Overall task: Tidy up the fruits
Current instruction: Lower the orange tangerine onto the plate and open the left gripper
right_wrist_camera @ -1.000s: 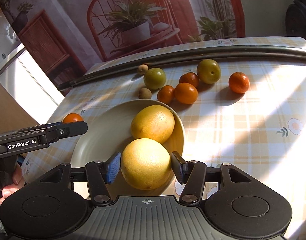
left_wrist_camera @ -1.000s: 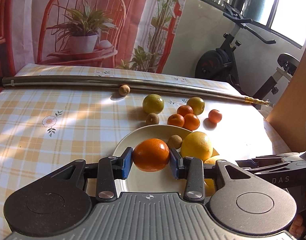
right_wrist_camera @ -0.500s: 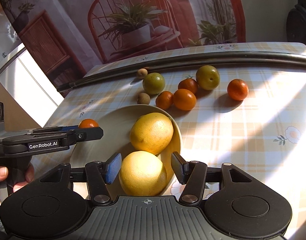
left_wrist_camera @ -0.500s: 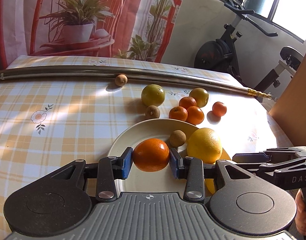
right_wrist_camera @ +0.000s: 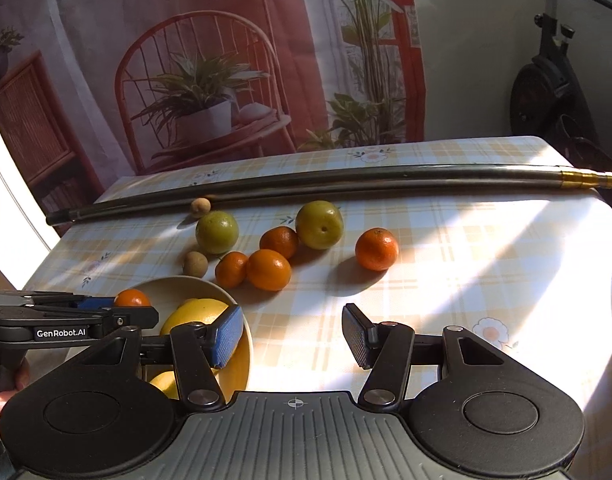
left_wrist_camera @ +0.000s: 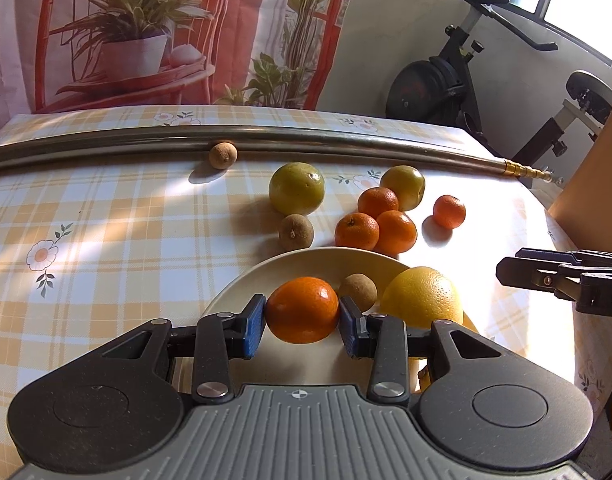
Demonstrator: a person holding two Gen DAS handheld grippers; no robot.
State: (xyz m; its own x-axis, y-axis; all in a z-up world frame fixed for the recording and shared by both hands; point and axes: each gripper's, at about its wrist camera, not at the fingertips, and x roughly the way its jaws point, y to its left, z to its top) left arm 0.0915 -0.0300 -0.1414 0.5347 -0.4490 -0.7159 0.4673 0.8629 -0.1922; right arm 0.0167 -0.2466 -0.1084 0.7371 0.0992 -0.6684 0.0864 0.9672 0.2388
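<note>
The left gripper [left_wrist_camera: 301,322] has its blue pads pressed on either side of an orange [left_wrist_camera: 302,309], which sits low over the cream plate [left_wrist_camera: 241,292]; whether the fruit rests on the plate or hangs just above it is hard to tell, since the gripper body covers the near rim. A big yellow grapefruit [left_wrist_camera: 422,298] lies on the plate's right side, and a second yellow fruit [right_wrist_camera: 163,384] shows only as a sliver under the right gripper's frame. A small brown longan [left_wrist_camera: 358,287] sits between orange and grapefruit, half hidden behind them. The right gripper [right_wrist_camera: 291,334] hovers over bare checked tablecloth [right_wrist_camera: 446,280] just right of the plate, jaws wide apart and holding nothing; its left pad overlaps the plate's edge. Beyond the plate lie three tangerines [left_wrist_camera: 376,224] touching in a cluster, a fourth tangerine [left_wrist_camera: 449,211] apart to the right, two greenish round fruits [left_wrist_camera: 297,188] [left_wrist_camera: 402,187], and another longan [left_wrist_camera: 295,232] close to the plate rim. A third longan [left_wrist_camera: 223,155] rests against a long metal rod [left_wrist_camera: 346,142] that runs left to right across the far side of the table. The held orange is round with no clear long axis; no stem end can be seen. An exercise bike [left_wrist_camera: 458,80] stands behind, partly cut off by the frame.
</note>
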